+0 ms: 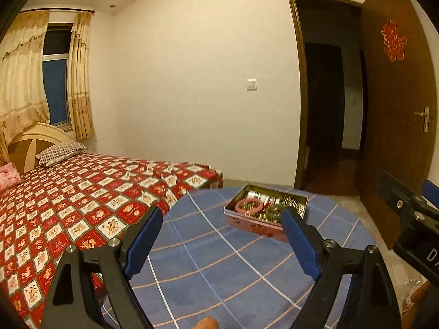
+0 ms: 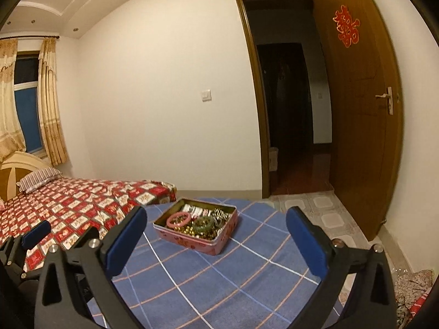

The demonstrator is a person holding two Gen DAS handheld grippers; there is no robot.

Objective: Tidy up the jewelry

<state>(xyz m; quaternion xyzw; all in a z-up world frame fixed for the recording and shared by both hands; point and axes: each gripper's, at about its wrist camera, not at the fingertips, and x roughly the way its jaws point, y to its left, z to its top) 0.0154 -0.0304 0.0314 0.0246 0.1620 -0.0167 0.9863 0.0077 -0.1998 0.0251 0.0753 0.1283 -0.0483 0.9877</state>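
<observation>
A red double-happiness sign 囍 (image 2: 346,26) is stuck on the open wooden door (image 2: 362,137). On the right gripper's black body (image 1: 422,249), at the edge of the left wrist view, only the white letter "D" can be read.

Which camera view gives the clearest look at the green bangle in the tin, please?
The right wrist view: the green bangle lies unobstructed in the tin. In the left wrist view, the left hand-held gripper partly covers it.

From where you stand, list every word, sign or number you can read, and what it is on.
"囍": red paper cutout on the open wooden door.
"D": white lettering on the right gripper body, cut off at the frame edge.
Red tin: side decoration too blurred to read.
Bedspread: square motifs too small to read.
</observation>
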